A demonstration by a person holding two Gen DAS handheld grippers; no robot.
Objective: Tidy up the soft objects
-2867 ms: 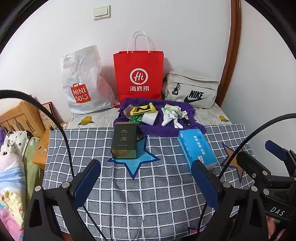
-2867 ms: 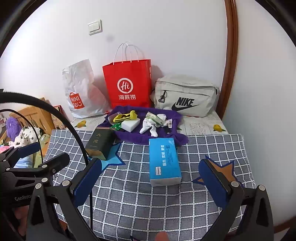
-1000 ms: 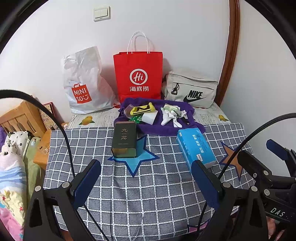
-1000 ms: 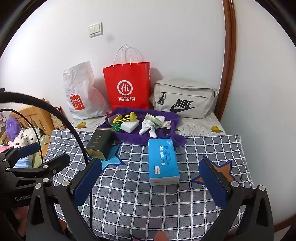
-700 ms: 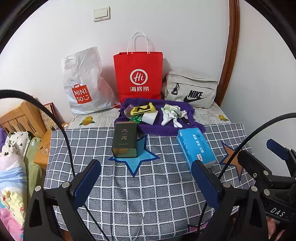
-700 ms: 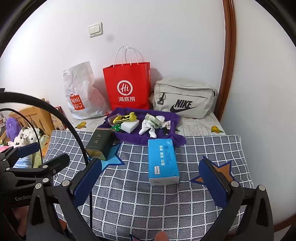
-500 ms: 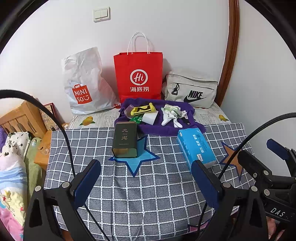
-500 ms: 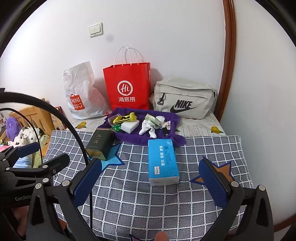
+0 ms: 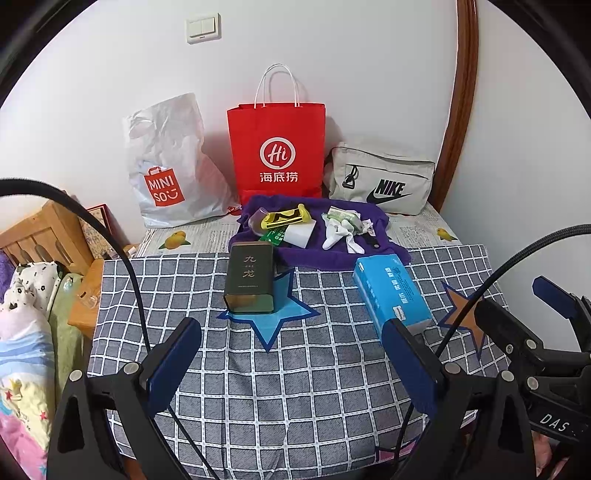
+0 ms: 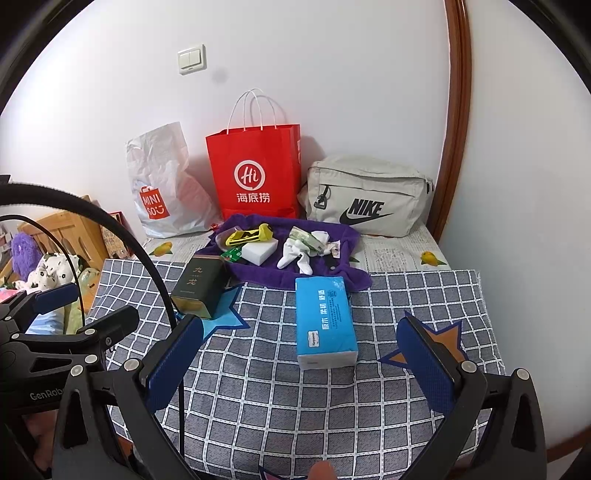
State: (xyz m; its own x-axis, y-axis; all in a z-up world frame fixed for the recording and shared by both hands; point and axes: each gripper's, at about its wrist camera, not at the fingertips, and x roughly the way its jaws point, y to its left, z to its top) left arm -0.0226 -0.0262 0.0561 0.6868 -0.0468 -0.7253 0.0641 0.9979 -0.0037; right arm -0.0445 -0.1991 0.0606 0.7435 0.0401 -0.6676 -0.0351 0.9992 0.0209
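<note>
Well beyond both spread tongs (image 10: 295,354) lie socks (image 10: 295,254).

Ahead of me a white wall (image 9: 369,66) carries a light switch (image 9: 203,27); a brown wooden frame (image 9: 458,110) runs up its right. Left stands a wooden bed frame (image 9: 44,236).

Home bedroom. Wooden bed frame (image 9: 40,236) and patterned bedding (image 9: 22,354) at left. Shopping bags (image 9: 277,151) against a white wall.
</note>
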